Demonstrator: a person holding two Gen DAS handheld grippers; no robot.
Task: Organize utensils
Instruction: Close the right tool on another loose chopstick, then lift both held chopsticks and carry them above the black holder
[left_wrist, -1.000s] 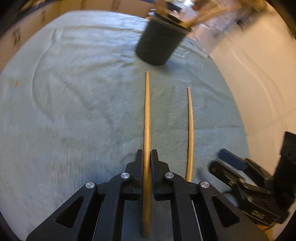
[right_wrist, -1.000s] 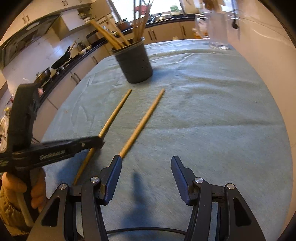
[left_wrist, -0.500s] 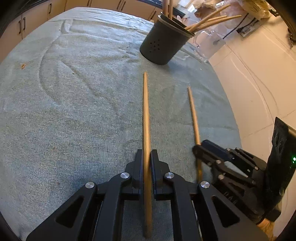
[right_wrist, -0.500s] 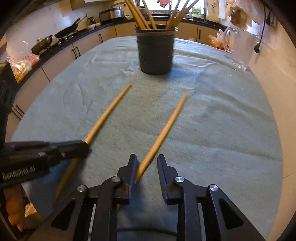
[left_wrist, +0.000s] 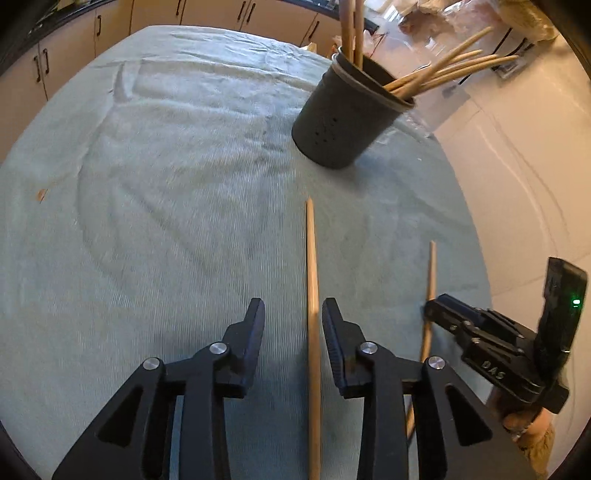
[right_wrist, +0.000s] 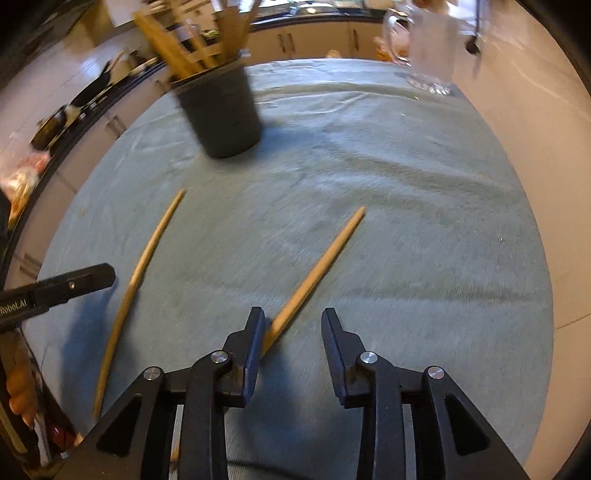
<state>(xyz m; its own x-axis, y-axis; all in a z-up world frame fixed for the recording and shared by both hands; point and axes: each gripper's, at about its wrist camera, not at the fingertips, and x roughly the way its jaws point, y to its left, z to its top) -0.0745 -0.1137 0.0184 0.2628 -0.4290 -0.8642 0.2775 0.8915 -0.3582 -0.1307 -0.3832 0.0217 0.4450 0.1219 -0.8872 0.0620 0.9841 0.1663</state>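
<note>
Left wrist view, read left to right: the left gripper (left_wrist: 293, 323) stands with its jaws parted, and one wooden stick (left_wrist: 312, 325) lies flat on the green cloth (left_wrist: 147, 221) between them, nearer the right finger and touching neither that I can confirm. The stick runs toward 12 o'clock, its tip short of the dark utensil holder (left_wrist: 345, 118), which stands at about 1 o'clock and holds several more sticks. A second wooden stick (left_wrist: 430, 273) lies further right at about 2 o'clock, its near part hidden behind the left gripper's frame. The right gripper (left_wrist: 430, 310) sits at its lower length at 3 o'clock.

Right wrist view, left to right: the left gripper's tip (right_wrist: 92, 277) enters at 9 o'clock, beside the first stick (right_wrist: 144, 266). The right gripper (right_wrist: 293, 325) is open; the second stick (right_wrist: 314, 273) slants from under its left finger (right_wrist: 255, 339) toward 1 o'clock, contact not discernible. The holder (right_wrist: 225, 114) stands blurred at 11 o'clock, and a clear glass jug (right_wrist: 430, 48) at 1 o'clock.
</note>
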